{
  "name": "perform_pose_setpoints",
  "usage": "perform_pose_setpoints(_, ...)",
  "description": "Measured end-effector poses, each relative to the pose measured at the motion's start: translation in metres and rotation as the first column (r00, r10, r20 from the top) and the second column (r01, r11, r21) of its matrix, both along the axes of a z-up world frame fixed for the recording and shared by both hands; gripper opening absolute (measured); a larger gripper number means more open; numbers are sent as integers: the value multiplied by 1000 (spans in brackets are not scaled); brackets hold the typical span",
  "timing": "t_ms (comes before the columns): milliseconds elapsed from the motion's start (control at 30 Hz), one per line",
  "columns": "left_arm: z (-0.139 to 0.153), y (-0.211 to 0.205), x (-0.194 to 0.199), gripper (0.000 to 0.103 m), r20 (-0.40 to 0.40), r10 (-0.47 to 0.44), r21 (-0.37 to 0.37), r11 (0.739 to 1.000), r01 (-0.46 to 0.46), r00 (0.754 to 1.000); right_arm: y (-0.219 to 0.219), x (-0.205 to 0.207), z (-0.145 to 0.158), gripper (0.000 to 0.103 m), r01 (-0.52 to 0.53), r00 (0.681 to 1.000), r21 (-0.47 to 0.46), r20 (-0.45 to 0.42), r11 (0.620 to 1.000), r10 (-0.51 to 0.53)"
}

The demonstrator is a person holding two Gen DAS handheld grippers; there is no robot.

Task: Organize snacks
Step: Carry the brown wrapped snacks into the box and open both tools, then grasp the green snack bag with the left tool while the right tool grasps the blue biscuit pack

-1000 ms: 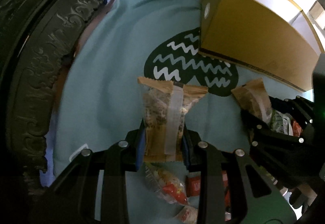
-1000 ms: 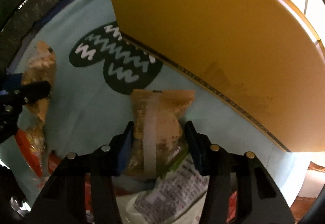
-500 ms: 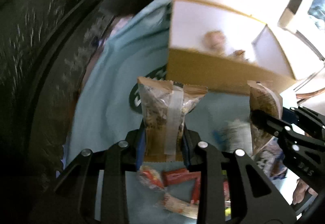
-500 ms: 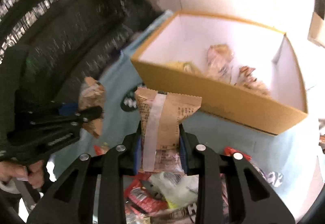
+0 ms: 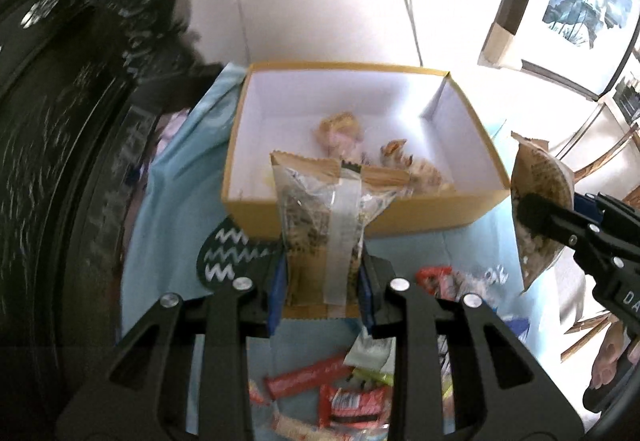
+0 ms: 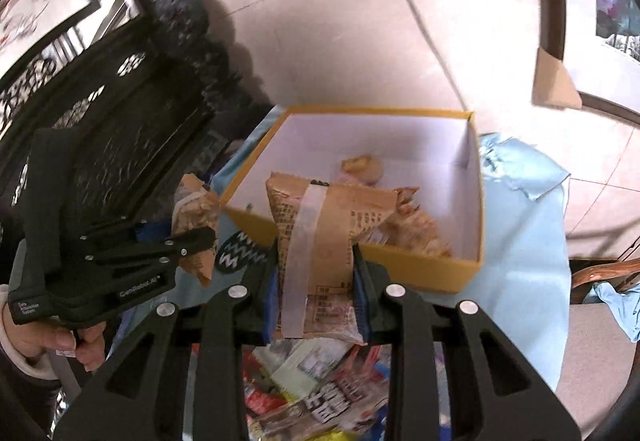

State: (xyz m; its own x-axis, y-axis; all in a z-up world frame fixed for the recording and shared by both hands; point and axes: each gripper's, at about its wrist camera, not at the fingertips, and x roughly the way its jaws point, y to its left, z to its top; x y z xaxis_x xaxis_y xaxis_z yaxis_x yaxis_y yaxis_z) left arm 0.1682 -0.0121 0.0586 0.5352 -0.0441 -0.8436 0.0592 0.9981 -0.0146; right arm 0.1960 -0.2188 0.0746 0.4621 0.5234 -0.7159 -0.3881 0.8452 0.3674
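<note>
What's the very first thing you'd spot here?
Two black grippers, the left gripper and the right gripper, each pinch a brown crinkly snack packet above the table. Behind them sits an open yellow cardboard box on a light blue cloth, pastries inside.

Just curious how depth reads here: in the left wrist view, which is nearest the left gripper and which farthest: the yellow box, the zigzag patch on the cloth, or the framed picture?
1. zigzag patch, just left of the left gripper.
2. yellow box, straight ahead.
3. framed picture, far upper right.
</note>
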Motion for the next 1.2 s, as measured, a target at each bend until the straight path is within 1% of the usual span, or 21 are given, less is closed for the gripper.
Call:
perform_pose_setpoints(133,3,-9,25,30,4,-9,18,1000,9,1000,-9,30,-3,31,25,1000,9,8,1000,-25)
perform_pose_setpoints(267,-2,-14,58,30,-10,-11,32,999,11,1000,-7,66,-15,31,39,999,12,-13,999,-39)
perform_pose_setpoints(367,-10,-14,88,32,-32,7,14,1000,-7,999,-2,87,-29,31,48,998,6,-39,999,-48)
perform_pose_setpoints(400,-13,-12,96,35,-35,18,7,1000,-18,999,-1,97,-36,31,57,997,8,-53,998,-57)
perform_pose_setpoints(433,-16,-11,105,54,-34,26,0,1000,-26,999,1,106,-45,33,59,995,9,-77,998,-58)
perform_pose_setpoints(467,-20,-9,114,85,-34,41,-2,999,-41,999,2,115,-53,35,68,992,10,-109,998,-67)
perform_pose_setpoints(500,-22,-8,121,92,-28,64,19,998,-64,998,2,120,-59,38,86,987,8,-135,996,-84)
perform_pose_setpoints(533,-23,-9,124,93,-15,83,49,995,-82,996,0,123,-63,49,111,982,2,-151,994,-109)
perform_pose_setpoints(567,-24,-9,126,93,-11,86,69,994,-85,996,-5,124,-66,54,147,978,-1,-150,989,-145)
perform_pose_setpoints(600,-24,-9,125,93,-14,83,73,994,-82,996,-8,122,-65,57,155,978,9,-140,988,-152)
perform_pose_setpoints(667,-25,-7,118,93,-11,76,63,995,-75,997,-16,114,-64,58,158,980,23,-128,987,-154)
perform_pose_setpoints(733,-28,-5,111,93,-27,81,75,994,-78,996,-24,107,-65,58,164,977,38,-141,986,-158)
perform_pose_setpoints(833,-28,-4,99,93,-42,86,70,994,-83,995,-34,93,-63,58,174,975,43,-148,984,-166)
perform_pose_setpoints(1000,-20,-3,66,93,-49,84,66,995,-81,995,-44,65,-57,61,179,973,43,-156,983,-170)
perform_pose_setpoints(1133,-13,-4,35,95,-44,80,73,994,-77,996,-55,31,-50,62,184,973,31,-147,982,-178)
perform_pose_setpoints(1200,-15,-4,17,95,-50,78,74,995,-75,996,-60,13,-52,62,182,972,15,-151,983,-178)
